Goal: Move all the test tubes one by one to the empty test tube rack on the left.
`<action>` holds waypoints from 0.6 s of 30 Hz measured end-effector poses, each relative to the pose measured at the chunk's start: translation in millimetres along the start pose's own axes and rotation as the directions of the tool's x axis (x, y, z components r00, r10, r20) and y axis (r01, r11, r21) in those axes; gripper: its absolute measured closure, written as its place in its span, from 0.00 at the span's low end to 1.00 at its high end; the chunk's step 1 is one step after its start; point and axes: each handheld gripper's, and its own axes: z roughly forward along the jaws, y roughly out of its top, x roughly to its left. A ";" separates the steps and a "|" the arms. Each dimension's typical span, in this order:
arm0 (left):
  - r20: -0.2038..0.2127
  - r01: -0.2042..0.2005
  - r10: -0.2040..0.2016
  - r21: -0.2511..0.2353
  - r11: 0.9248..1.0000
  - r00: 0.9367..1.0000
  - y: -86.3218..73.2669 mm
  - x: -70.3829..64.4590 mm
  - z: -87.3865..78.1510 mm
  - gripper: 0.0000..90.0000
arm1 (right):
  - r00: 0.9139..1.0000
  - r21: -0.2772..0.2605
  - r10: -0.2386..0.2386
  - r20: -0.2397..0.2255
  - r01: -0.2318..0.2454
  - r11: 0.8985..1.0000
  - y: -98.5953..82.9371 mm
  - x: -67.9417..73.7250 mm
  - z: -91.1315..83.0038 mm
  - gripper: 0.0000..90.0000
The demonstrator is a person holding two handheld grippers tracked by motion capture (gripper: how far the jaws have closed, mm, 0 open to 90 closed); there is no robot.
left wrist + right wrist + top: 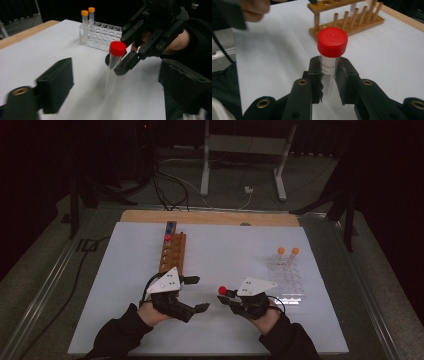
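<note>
Right claw [329, 82]: clenched on a clear tube [328, 75] with a red cap, held upright above the worktop [225, 255].
Left claw [197, 294]: released, holding nothing.
Wooden rack [172, 252]: two tubes, one blue-capped, one red-capped.
Clear rack [287, 275]: two orange-capped tubes at its far end.

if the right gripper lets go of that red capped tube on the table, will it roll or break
The tube looks like clear, stiff plastic, so it probably won't shatter. Being round and slim, it would likely tip and roll on the flat white table. The right gripper clamps it just below the cap.
</note>
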 end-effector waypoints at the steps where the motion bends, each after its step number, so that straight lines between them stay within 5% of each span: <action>1: -0.002 -0.008 0.008 0.002 1.000 1.000 0.8 -0.7 2.5 0.19 | 1.000 -0.001 -0.001 -0.007 0.001 1.000 0.6 1.3 0.7 0.83; 11: 0.017 -0.062 0.062 0.002 0.998 0.998 5.1 -5.4 21.2 0.44 | 0.999 0.007 -0.007 -0.036 0.007 1.000 1.9 7.4 4.5 0.83; 18: 0.028 -0.064 0.064 0.002 0.998 0.998 6.0 -4.2 29.6 0.64 | 0.999 0.009 -0.008 -0.039 0.008 1.000 1.8 7.7 4.4 0.83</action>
